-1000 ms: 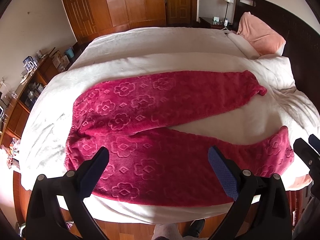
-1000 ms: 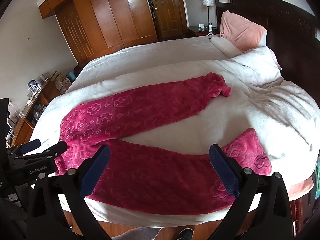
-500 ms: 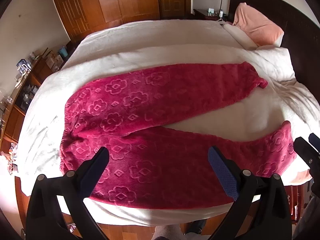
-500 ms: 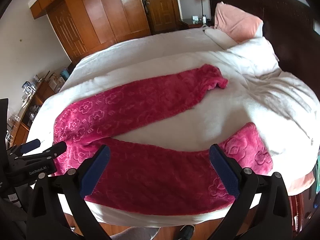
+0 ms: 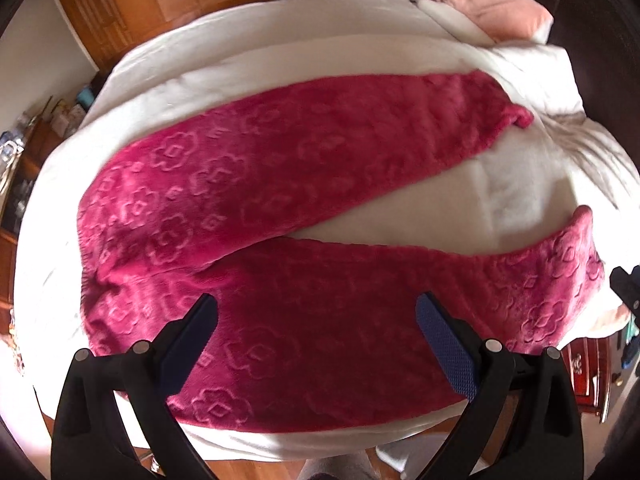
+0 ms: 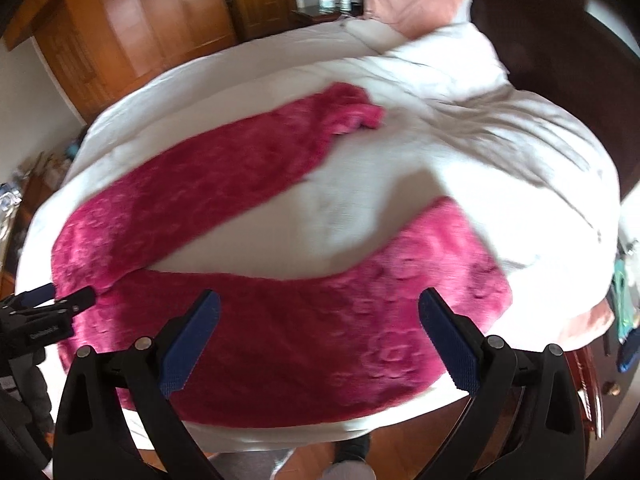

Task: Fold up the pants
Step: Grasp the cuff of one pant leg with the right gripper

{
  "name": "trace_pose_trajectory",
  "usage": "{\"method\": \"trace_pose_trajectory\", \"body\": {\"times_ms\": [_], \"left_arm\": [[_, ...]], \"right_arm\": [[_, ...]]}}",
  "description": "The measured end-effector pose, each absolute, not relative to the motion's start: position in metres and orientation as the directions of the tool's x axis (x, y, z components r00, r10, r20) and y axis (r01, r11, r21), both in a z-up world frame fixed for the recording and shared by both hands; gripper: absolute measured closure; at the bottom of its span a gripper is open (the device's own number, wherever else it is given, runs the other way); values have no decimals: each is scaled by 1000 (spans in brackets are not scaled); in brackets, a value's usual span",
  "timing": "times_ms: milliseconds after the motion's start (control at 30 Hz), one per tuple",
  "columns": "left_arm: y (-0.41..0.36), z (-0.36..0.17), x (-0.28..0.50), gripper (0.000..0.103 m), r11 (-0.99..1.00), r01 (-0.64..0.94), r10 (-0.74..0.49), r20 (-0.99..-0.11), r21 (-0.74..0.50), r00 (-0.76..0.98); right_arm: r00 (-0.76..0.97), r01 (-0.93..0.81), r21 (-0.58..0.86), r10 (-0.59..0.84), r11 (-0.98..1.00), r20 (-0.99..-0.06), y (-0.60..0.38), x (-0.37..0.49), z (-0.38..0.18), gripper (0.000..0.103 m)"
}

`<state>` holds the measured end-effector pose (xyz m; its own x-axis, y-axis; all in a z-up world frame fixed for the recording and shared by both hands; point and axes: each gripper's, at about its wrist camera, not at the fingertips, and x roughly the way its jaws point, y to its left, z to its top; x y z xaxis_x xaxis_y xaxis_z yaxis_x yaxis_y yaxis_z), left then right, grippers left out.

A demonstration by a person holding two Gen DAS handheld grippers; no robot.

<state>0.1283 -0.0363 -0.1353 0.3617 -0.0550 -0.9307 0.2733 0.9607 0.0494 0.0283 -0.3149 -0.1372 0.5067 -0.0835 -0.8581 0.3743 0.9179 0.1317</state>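
Note:
Magenta fleece pants [image 5: 280, 208] with an embossed flower pattern lie spread flat on the white bed, waistband at the left, legs splayed in a V toward the right. They also show in the right wrist view [image 6: 280, 320]. My left gripper [image 5: 316, 312] is open and empty, above the near leg close to the crotch. My right gripper [image 6: 318, 312] is open and empty, above the near leg toward its cuff. The left gripper's tip [image 6: 48, 300] shows at the left edge of the right wrist view, near the waistband.
The white bed cover [image 5: 520, 196] is rumpled toward the right. A pink pillow [image 5: 492, 4] lies against the dark headboard [image 6: 560, 40]. Wooden wardrobes [image 6: 132, 28] stand behind the bed. A cluttered shelf [image 5: 16, 176] is at the left. Wooden floor [image 5: 280, 472] lies below the near bed edge.
Both grippers have moved forward and down toward the bed, so the pants fill more of each view. Both stay open and empty. The pants have not moved.

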Motion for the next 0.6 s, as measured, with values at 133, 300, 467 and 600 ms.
{"method": "trace_pose_trajectory", "body": {"times_ms": [133, 300, 467, 600], "left_arm": [[-55, -151, 136, 5, 949, 309, -54, -938, 59, 344], [-75, -162, 141, 5, 954, 293, -33, -944, 69, 330], [-97, -169, 136, 5, 974, 203, 35, -947, 104, 319], [-117, -174, 125, 5, 985, 131, 69, -953, 112, 295]], "right_arm": [[473, 430, 80, -148, 899, -869, -361, 25, -146, 3], [482, 409, 122, -101, 904, -870, -422, 46, -162, 3], [472, 265, 214, 67, 940, -879, -459, 85, -196, 3], [417, 80, 262, 207, 962, -885, -466, 115, -238, 3]]}}
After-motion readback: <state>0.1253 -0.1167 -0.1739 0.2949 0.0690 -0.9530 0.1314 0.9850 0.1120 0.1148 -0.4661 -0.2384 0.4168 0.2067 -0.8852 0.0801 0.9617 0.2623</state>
